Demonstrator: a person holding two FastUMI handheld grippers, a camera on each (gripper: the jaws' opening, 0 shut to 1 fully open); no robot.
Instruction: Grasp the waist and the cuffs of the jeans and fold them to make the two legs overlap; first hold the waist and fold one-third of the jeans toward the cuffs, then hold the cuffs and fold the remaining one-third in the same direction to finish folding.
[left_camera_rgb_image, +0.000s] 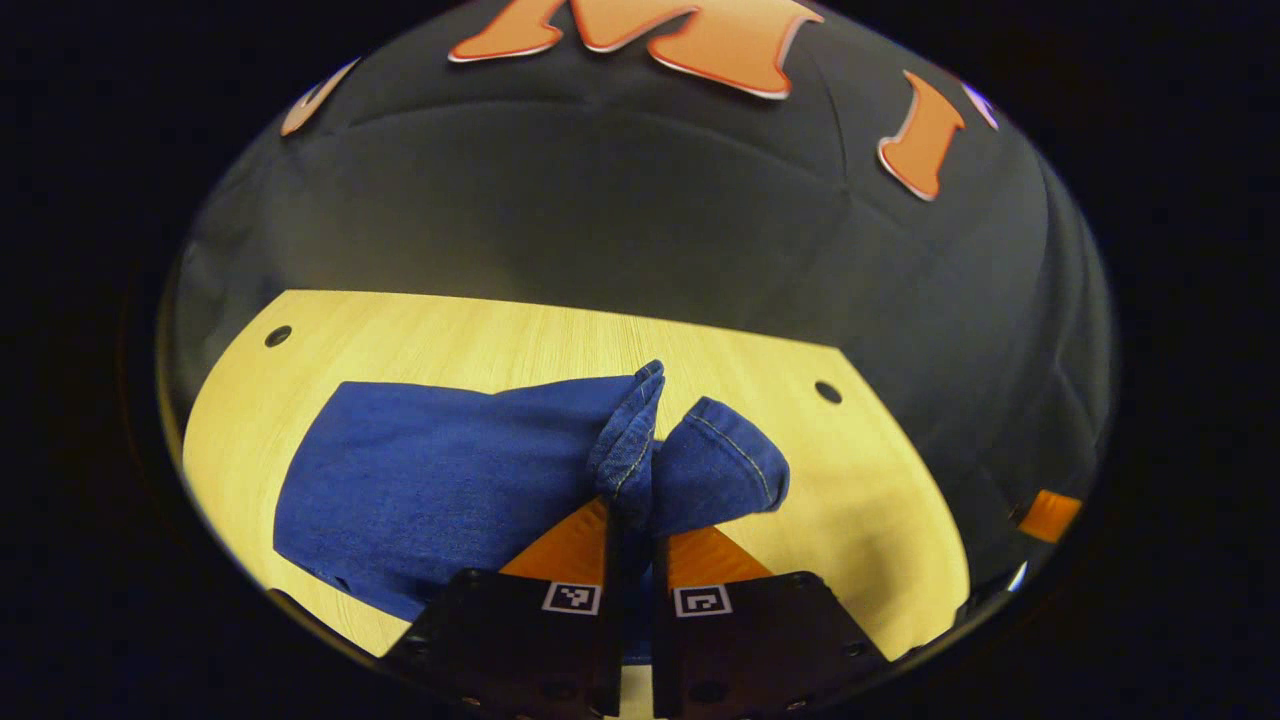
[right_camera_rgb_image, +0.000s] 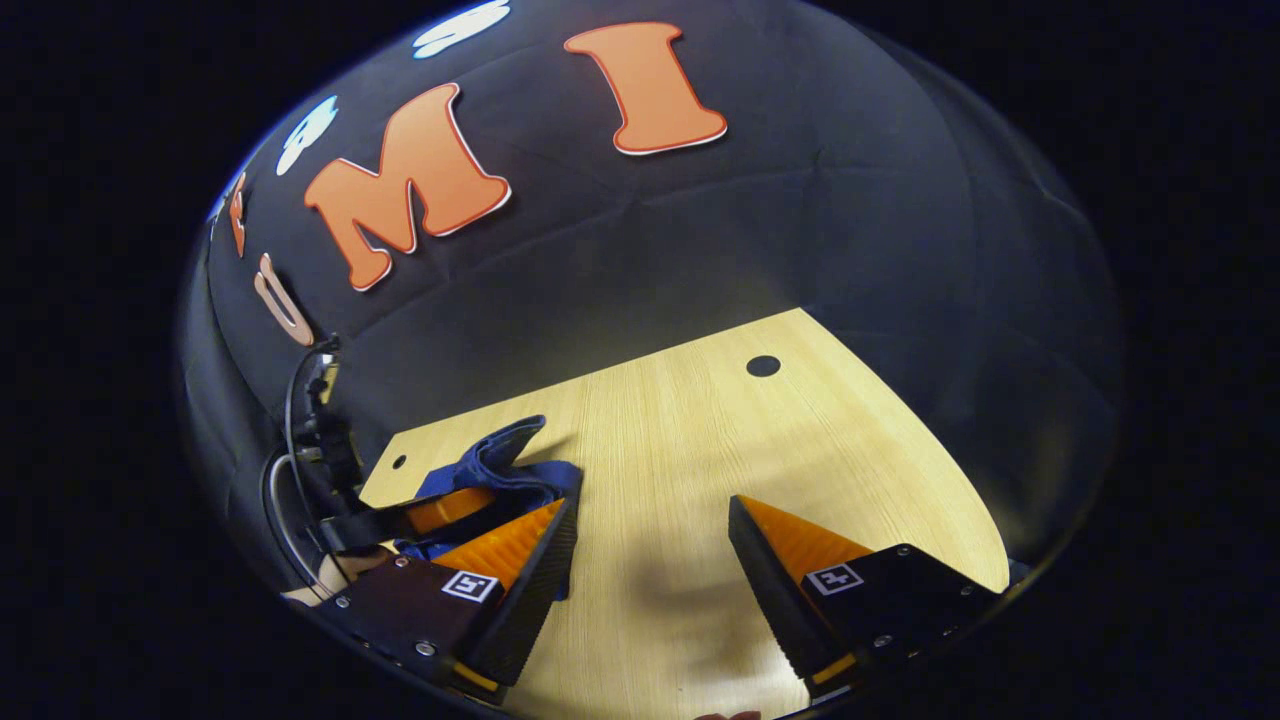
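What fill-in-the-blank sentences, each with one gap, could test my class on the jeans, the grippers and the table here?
1. The left gripper is shut on a fold of the ____.
2. The right gripper's jaws stand ____, holding nothing.
3. The jeans lie on a ____ table.

Missing words: jeans; open; wooden

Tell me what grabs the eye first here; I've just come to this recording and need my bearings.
The blue jeans lie bunched on the pale wooden table, a fold of denim sticking up where the left gripper is shut on them. In the right gripper view, the right gripper hangs wide open over bare table, holding nothing, with the jeans off to its left.
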